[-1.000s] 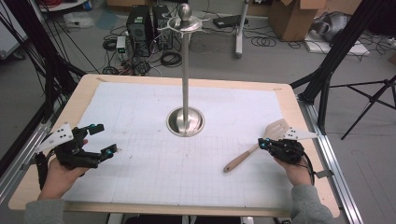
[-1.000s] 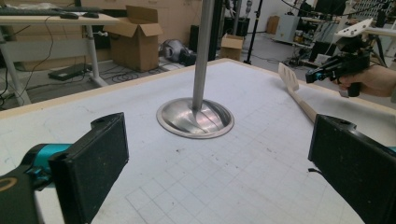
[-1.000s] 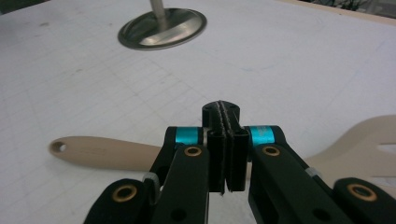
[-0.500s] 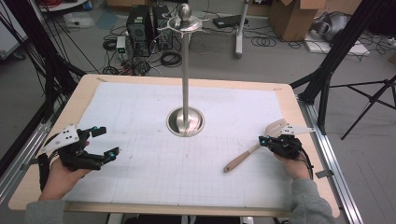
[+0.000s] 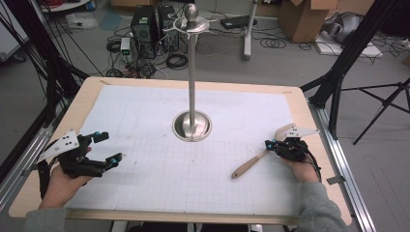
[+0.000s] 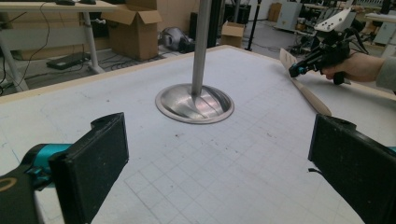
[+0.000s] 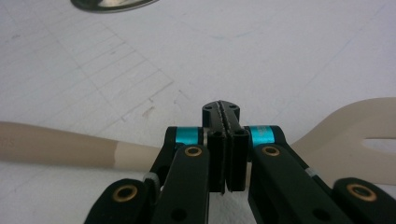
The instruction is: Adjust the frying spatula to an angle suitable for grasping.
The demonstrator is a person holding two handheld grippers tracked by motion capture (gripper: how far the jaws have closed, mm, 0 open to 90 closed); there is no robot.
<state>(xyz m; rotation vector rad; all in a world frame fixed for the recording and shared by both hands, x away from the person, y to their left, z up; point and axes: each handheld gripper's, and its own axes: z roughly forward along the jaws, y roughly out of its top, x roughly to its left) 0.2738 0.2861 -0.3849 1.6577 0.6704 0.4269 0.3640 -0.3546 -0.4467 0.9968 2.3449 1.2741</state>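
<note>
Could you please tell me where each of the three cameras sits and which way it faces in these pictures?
High view: above the person's side, looking forward and down on the table; both forearms, left gripper and right gripper show.
Left gripper view: rides the left gripper, facing across the table at the metal stand; its open jaws show.
Right gripper view: rides the right gripper, looking down over the spatula; its shut jaws show.
Shared: the high and left gripper views both show the stand, the spatula and the right gripper.

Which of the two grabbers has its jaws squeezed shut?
The right gripper, just above the beige spatula, has its jaws pressed together. The left gripper has its jaws standing wide apart.
</note>
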